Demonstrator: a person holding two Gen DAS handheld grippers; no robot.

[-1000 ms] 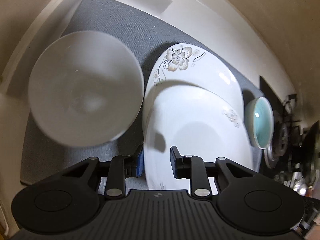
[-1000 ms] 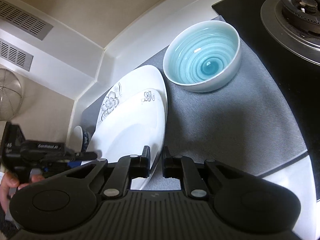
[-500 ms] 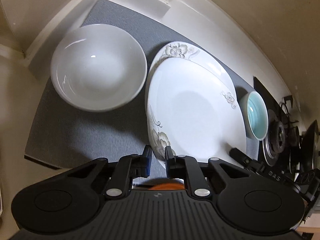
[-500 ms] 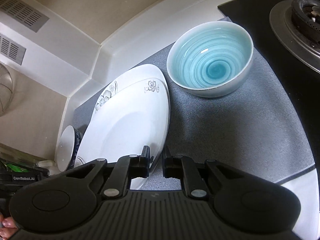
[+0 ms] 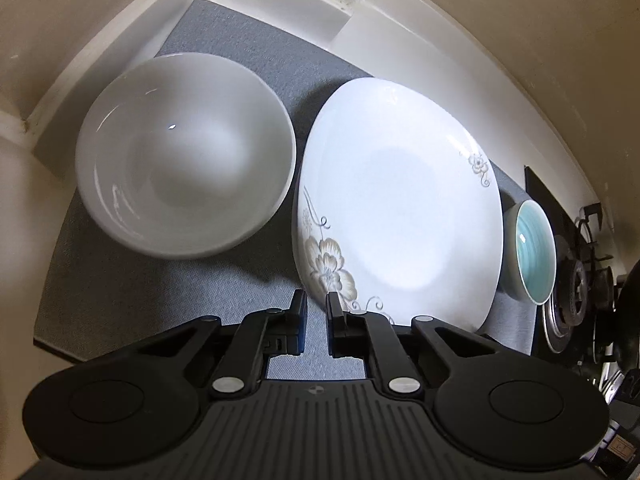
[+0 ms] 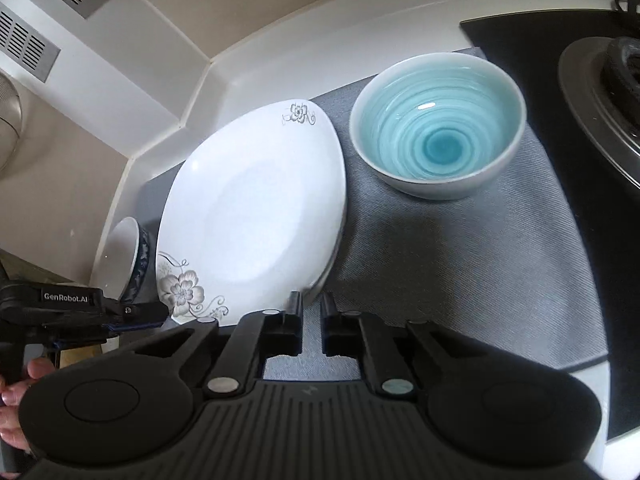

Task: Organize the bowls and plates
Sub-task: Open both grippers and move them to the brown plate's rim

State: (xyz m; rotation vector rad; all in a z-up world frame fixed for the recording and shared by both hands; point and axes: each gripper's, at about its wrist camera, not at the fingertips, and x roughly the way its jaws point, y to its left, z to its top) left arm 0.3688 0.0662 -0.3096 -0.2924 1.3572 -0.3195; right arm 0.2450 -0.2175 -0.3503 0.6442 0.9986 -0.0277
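A white floral plate (image 5: 400,208) lies stacked on a second plate on the grey mat (image 5: 120,292); it also shows in the right wrist view (image 6: 256,216). A white bowl (image 5: 184,156) sits to its left, seen with a blue-patterned outside in the right wrist view (image 6: 128,256). A turquoise bowl (image 6: 436,124) sits to the plate's right, small in the left wrist view (image 5: 534,252). My left gripper (image 5: 314,308) is nearly shut and empty at the plate's near edge. My right gripper (image 6: 310,308) is nearly shut and empty at the plates' near right edge.
A black gas hob with a burner (image 6: 608,80) lies right of the mat. White counter edges and beige walls (image 5: 280,0) bound the far side. The left gripper's body (image 6: 80,312) and a hand show at the lower left of the right wrist view.
The top plate has settled squarely over the lower plate, hiding its flower. The left gripper's jaws have closed from around the plate's edge and pulled back. The right gripper has drawn slightly back.
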